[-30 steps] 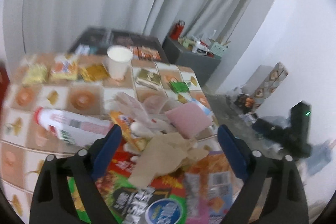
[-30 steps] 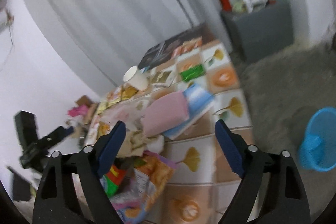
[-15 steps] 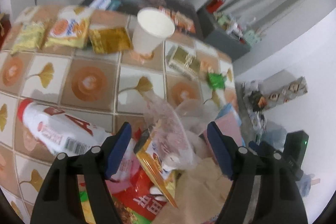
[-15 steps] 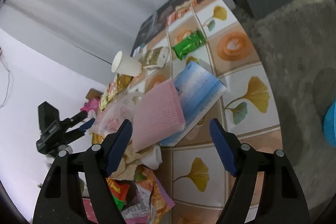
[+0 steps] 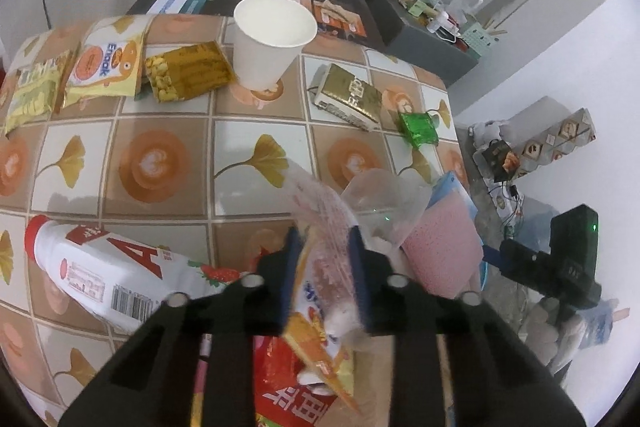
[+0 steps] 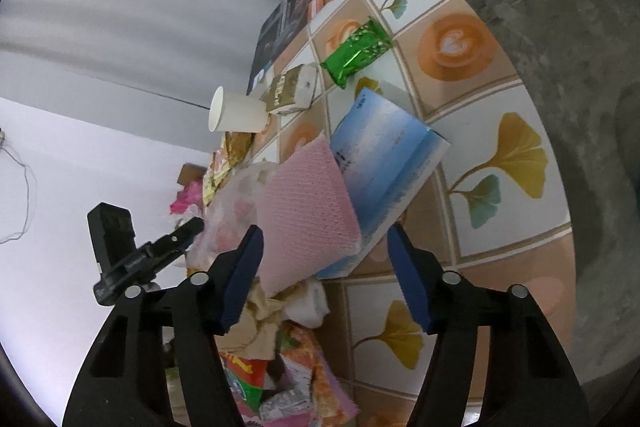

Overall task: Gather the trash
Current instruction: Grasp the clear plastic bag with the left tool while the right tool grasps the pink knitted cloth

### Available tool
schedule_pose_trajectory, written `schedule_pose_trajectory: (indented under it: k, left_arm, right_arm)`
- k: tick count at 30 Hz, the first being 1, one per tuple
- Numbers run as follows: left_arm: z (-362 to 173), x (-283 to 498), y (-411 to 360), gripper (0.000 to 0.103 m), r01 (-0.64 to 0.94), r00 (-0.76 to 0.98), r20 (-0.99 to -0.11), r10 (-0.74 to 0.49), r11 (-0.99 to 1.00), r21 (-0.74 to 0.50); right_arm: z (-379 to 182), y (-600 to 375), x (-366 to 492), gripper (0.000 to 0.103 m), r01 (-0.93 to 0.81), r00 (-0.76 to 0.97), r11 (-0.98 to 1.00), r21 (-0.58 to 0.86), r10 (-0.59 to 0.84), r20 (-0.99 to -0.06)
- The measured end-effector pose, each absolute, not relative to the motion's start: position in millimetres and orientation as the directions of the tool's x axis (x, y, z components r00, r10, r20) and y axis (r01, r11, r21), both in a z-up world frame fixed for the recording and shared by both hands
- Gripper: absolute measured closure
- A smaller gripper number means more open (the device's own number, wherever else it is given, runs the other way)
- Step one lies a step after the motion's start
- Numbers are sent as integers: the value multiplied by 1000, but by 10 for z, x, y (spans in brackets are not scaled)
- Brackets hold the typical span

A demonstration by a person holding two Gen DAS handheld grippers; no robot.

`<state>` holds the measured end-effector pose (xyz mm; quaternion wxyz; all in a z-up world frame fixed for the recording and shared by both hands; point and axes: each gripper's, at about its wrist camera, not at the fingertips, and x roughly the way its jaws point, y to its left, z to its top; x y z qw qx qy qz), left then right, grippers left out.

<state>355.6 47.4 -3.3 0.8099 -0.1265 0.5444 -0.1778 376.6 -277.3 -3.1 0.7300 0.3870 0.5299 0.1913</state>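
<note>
Clear plastic snack bag (image 5: 320,211) sits on the trash heap at the near edge of the bench (image 5: 168,131); left gripper (image 5: 324,267) closing on it, pads look to be pinching the film, though blur makes contact uncertain. Pink cloth (image 6: 308,211) just right of the bag, overlapping a blue booklet (image 6: 384,155). Right gripper (image 6: 324,267) half open, closing around the cloth, not touching. Paper cup (image 5: 272,39) stands well behind the bag.
</note>
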Motion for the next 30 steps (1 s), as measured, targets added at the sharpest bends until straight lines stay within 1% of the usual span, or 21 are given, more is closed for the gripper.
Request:
schedule_pose_trajectory:
  k: [2,5,7,16,23,26,28,30]
  left_arm:
    - [-8,3543,479,94,160,356,-832,-426,905,-395]
    - [36,3501,485,100,178,377,-823,-426,905,-387]
    - [79,3466,482,102,193,392,-814,-427,904,-381]
    - [362,3291,529,103,241,493,-740,-458,889,-390]
    - [314,3243,515,103,252,475,-747,-466,885,-392]
    - [279,3250,537,103,244,472,-747,-468,884,-399]
    - [269,3249,554,103,240,473,-747,-468,883,-402]
    - [268,3239,564,103,238,474,-746,-467,884,-402]
  right_arm:
    - [-2,-2774,3767,47,124,373,629,768,687,-623]
    - [54,-2769,3803,47,114,387,640,760,676,-628]
    - [62,-2756,3847,47,112,391,649,753,668,-633]
    - [25,-2613,4009,43,80,367,735,673,606,-706]
    - [-133,-2482,4137,40,66,295,774,630,588,-753]
    - [-162,-2438,4146,40,54,273,769,638,603,-750]
    - [-146,-2417,4139,44,46,270,776,629,597,-756]
    - [-112,-2403,4119,52,36,267,782,622,592,-760]
